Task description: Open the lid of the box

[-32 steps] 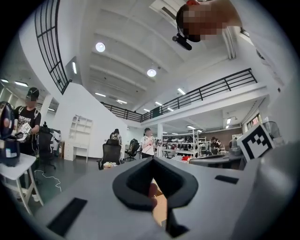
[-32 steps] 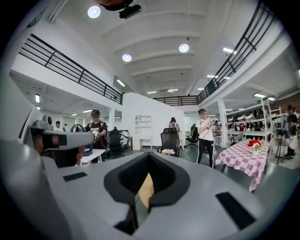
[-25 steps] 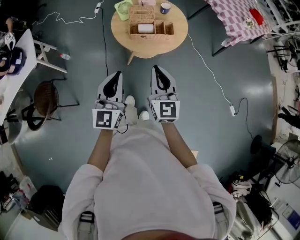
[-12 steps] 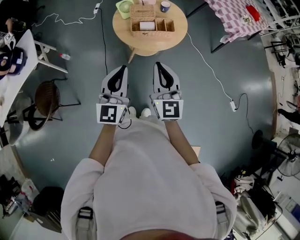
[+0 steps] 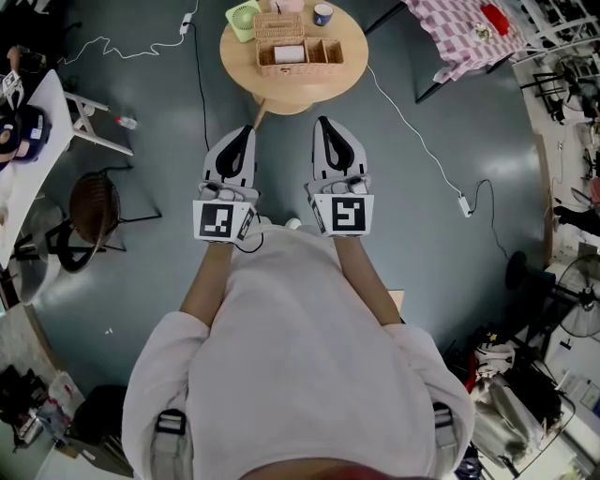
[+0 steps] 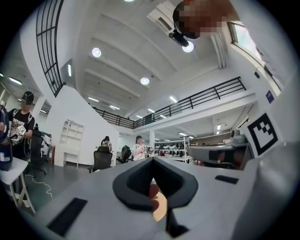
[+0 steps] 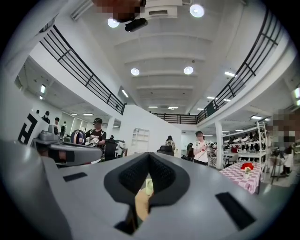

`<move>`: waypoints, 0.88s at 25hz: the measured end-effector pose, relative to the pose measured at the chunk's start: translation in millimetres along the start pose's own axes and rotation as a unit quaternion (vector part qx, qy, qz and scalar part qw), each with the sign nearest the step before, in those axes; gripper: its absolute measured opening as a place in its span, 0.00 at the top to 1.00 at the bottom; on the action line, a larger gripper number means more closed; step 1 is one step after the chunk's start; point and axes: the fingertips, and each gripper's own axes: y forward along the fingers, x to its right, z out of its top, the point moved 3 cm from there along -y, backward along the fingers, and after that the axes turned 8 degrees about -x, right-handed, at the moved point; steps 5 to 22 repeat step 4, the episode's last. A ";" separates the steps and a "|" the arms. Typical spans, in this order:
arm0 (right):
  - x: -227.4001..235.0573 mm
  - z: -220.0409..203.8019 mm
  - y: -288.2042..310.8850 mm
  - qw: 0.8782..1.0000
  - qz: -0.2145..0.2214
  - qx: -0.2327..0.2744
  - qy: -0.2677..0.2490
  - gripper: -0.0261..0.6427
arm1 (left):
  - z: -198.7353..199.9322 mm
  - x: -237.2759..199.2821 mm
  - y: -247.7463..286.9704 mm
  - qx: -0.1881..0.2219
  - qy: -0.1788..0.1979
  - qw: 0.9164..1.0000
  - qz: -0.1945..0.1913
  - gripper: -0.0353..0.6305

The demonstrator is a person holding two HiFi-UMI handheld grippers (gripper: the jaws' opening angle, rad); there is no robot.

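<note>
The woven box (image 5: 298, 42) sits on a round wooden counter (image 5: 347, 70) at the far side of the scene, with a green basket (image 5: 246, 17) and a cup (image 5: 322, 13) beside it at the counter's back. The box is too small here to tell how its lid lies. Well short of the counter, over open grey floor (image 5: 122, 291), the left tongs (image 5: 240, 139) and right tongs (image 5: 326, 127) are held side by side, both pointing toward the box and touching nothing. Each gripper view shows its own dark pads pressed together with nothing between them. The strip of floor between tongs and counter is bare. A white cable (image 5: 462, 204) trails from the counter's right side across the floor, a checked cloth (image 5: 450, 28) hangs at the far right, and a dark chair (image 5: 94, 202) stands to the left.
</note>
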 end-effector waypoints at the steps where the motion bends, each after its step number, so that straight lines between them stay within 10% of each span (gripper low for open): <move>1: -1.5 1.9 -0.3 1.000 0.000 0.001 -0.002 0.97 | 0.8 0.2 -0.5 0.001 0.000 1.000 -0.001 0.95; 22: -6.9 7.4 -2.3 1.000 0.003 0.004 -0.005 0.97 | 3.0 1.1 -3.0 0.001 -0.001 1.000 -0.001 0.95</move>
